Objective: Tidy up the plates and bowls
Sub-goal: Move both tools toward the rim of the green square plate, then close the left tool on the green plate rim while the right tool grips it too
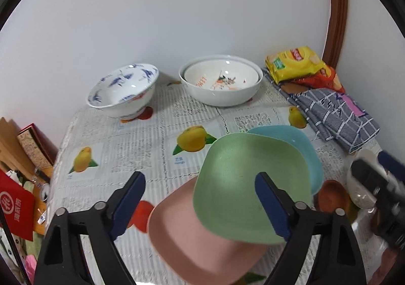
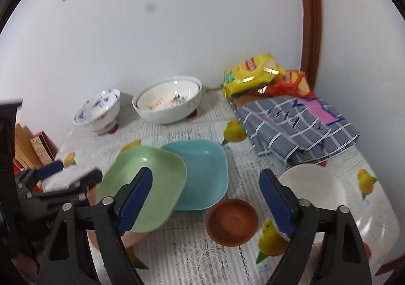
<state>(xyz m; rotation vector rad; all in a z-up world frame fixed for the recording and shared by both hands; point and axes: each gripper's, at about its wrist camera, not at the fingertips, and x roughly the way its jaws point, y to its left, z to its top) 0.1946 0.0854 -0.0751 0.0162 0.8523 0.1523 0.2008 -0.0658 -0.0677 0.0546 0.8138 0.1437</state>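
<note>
Three square plates overlap on the table: a pink plate point(image 1: 192, 236) lowest, a green plate point(image 1: 243, 183) on it, a blue plate point(image 1: 291, 138) behind. My left gripper point(image 1: 200, 198) is open above the pink and green plates. My right gripper point(image 2: 206, 196) is open above the green plate point(image 2: 152, 183), blue plate point(image 2: 205, 173) and a small brown bowl point(image 2: 231, 221). A white bowl point(image 2: 311, 191) sits right of it. A blue-patterned bowl point(image 1: 121, 92) and two nested white bowls point(image 1: 220, 82) stand by the wall.
Yellow and red snack bags point(image 1: 296, 64) and a folded checked cloth point(image 1: 336, 117) lie at the back right. Boxes and a red bag point(image 1: 17, 209) stand off the table's left edge. The table carries a fruit-print lace cloth point(image 1: 126, 148).
</note>
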